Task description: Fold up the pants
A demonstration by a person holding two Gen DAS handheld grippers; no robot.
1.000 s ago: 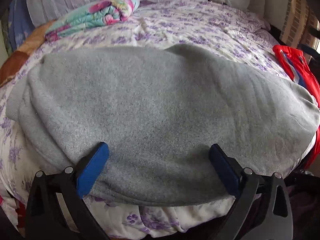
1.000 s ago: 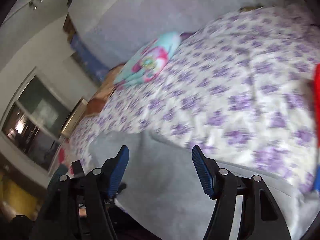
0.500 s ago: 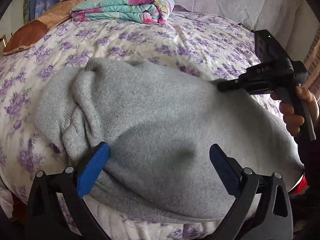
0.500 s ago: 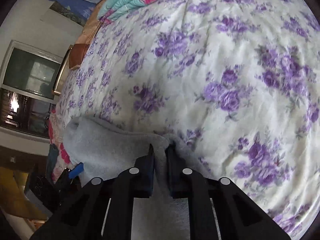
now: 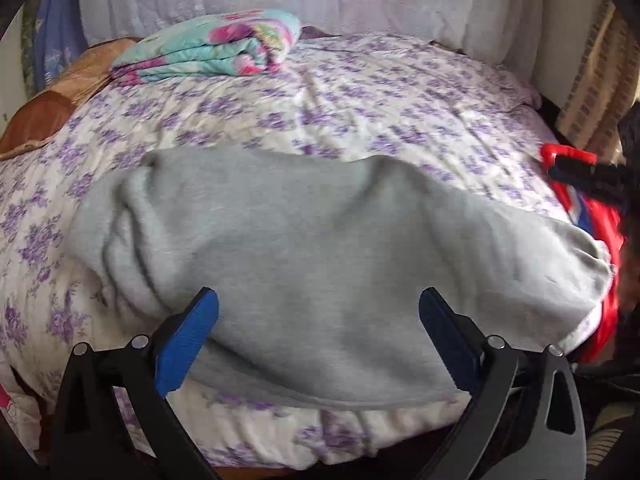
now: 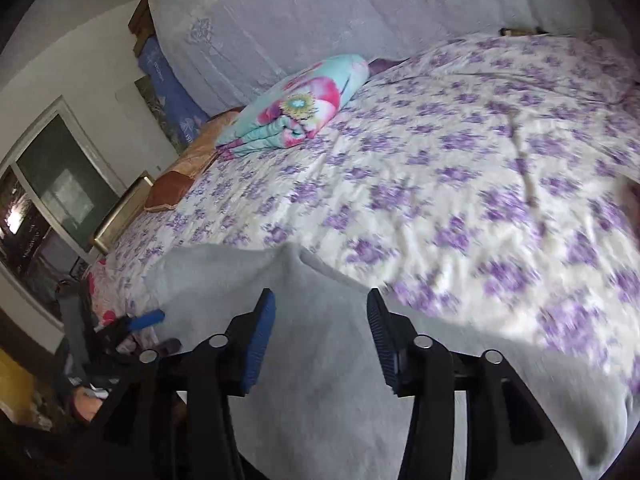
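A: Both grippers, left gripper point(image 5: 319, 322) and right gripper point(image 6: 321, 322), read jaws spread apart, holding nothing.

B: I log grey pants point(image 5: 304, 264) lying folded on the bed point(image 5: 400, 120), beneath both.

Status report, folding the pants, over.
Left gripper open, right gripper open. Gray pants bunched on floral bedspread, unheld. Red garment under right end.

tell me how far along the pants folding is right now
Done: the gray pants lie on the floral bedspread as a compact doubled-over bundle, so some folding seems finished. In hand: nothing; the left gripper and right gripper are both open above the fabric. Left: likely smoothing the rumpled left end or one more fold.
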